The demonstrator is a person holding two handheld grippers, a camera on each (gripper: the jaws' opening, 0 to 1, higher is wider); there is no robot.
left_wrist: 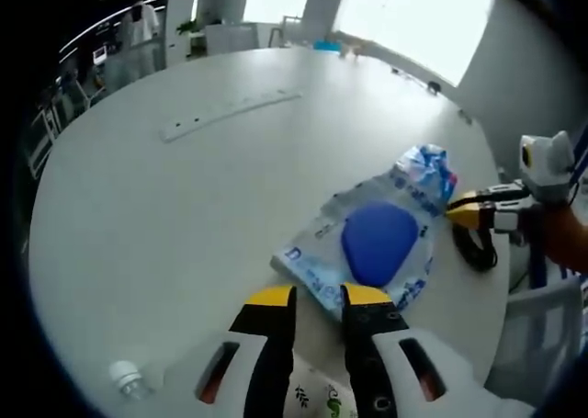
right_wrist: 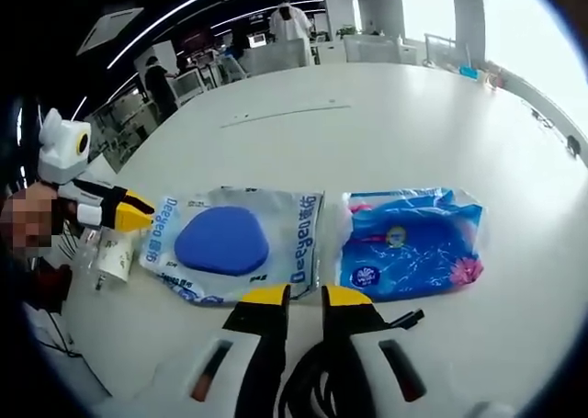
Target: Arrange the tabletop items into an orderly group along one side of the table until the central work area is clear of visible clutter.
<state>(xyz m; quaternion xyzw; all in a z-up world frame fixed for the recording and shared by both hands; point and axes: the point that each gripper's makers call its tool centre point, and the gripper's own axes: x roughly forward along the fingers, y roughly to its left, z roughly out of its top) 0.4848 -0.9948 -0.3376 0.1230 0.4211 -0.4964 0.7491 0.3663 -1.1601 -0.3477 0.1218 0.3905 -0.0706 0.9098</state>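
Right gripper view | round white table (right_wrist: pixel 413 115), office behind | both grippers' jaws slightly parted, holding nothing

Glossy crinkled plastic packs (right_wrist: pixel 241 241) (right_wrist: pixel 413 241) on smooth matt table (right_wrist: pixel 386 133)

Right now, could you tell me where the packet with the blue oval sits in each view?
Left gripper view: packet right of centre, just beyond the jaws.
Right gripper view: packet left of centre, just above the jaws.
Shared landmark: the blue tissue pack beside it.
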